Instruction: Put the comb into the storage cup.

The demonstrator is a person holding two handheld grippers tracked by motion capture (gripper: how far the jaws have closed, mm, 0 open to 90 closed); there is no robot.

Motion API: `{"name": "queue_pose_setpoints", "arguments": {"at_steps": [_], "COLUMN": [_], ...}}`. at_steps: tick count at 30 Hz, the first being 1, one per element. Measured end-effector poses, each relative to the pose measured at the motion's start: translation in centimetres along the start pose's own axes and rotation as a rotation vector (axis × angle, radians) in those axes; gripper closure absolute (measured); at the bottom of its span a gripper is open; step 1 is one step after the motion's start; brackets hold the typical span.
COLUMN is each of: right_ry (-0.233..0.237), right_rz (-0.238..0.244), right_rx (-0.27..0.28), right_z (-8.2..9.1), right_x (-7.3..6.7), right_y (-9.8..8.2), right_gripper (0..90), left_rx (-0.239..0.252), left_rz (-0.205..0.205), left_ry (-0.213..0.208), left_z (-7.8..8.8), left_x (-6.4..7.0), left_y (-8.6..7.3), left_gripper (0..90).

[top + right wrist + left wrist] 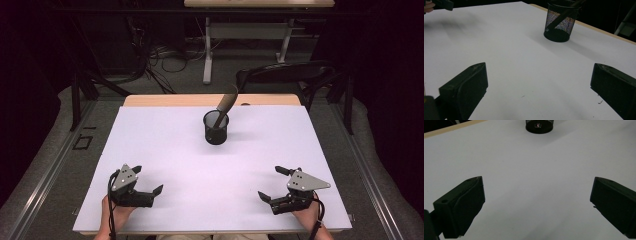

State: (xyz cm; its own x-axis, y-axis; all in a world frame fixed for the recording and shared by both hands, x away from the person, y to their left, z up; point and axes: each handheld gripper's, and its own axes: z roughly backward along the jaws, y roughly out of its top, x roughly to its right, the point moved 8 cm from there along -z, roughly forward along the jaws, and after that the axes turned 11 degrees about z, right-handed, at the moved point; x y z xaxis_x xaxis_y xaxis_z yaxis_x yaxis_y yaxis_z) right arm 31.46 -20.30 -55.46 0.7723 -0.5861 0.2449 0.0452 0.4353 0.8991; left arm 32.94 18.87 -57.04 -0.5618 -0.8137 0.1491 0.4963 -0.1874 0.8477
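A black mesh cup (216, 128) stands upright near the middle back of the white table sheet (165, 150). A brown-handled tool (226, 103) leans in it, tilted up to the right. The cup's base (539, 125) lies far ahead in the left gripper view, and the cup (560, 22) is at the upper right in the right gripper view. My left gripper (148, 180) rests near the front left, open and holding nothing. My right gripper (272, 183) rests near the front right, also open with nothing between its fingers.
The table's wooden back edge (210, 100) runs behind the cup. A dark chair (285, 75) stands beyond the far right corner, and a desk frame with cables (207, 50) is farther back. White sheet stretches between the grippers and the cup.
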Motion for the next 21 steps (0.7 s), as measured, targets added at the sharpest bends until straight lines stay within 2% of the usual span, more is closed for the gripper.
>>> {"name": "queue_pose_setpoints", "arguments": {"at_steps": [13,21], "right_ry": [0.001,0.005], "right_rz": [-0.005,-0.003], "right_rx": [0.0,-0.008], "right_z": [-0.1,-0.1], "right_x": [0.0,-0.1], "right_y": [-0.1,-0.1], "right_gripper": [0.4,0.3], "left_rx": [0.056,0.068], "left_rz": [-0.008,-0.034], "left_ry": [0.02,0.021], "left_z": [1.4,1.5], "left_x": [0.2,0.3], "left_y": [-0.8,-0.7], "left_gripper": [0.0,0.0]}}
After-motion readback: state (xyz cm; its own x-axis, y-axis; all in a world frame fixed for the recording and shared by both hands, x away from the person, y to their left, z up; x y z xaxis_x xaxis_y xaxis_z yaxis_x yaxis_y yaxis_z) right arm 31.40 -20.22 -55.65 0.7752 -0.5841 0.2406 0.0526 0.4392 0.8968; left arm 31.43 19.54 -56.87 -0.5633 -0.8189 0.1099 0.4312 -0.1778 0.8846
